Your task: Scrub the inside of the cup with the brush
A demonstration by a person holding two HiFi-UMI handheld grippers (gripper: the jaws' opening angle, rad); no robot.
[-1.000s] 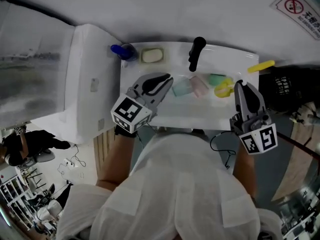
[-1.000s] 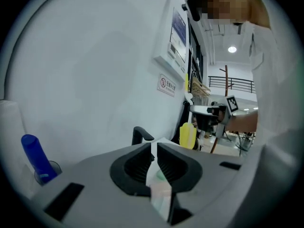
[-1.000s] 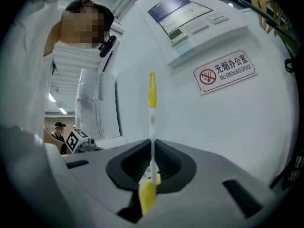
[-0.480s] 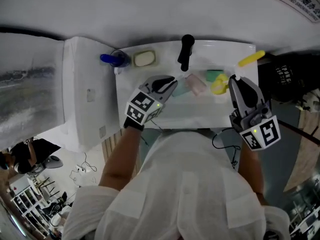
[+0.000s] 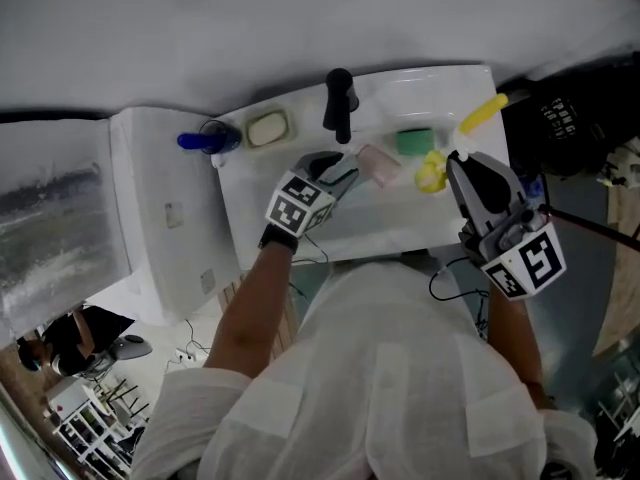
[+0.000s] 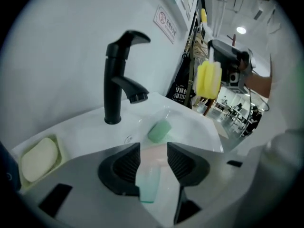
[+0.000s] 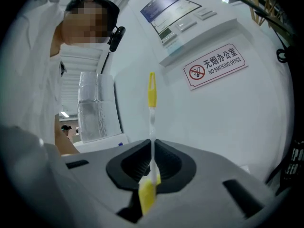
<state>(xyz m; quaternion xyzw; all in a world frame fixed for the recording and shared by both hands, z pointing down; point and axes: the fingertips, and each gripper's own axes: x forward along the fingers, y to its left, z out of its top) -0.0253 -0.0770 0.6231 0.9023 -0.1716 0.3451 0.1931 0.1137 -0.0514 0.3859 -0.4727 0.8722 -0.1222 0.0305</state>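
While our right gripper clamps one thin clear-handled brush, our left gripper, jaws just opening, straddles one translucent cup.

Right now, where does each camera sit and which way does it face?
Head view: on the person's head, looking steeply down at the sink; shows the shirt, both forearms, left gripper and right gripper.
Left gripper view: on the left gripper, looking along its jaws toward the faucet; the jaws, just opening, stand apart around a cup.
Right gripper view: on the right gripper, facing a wall sign; its jaws are shut on the brush.
Shared: head and left gripper views both show faucet, soap and brush.
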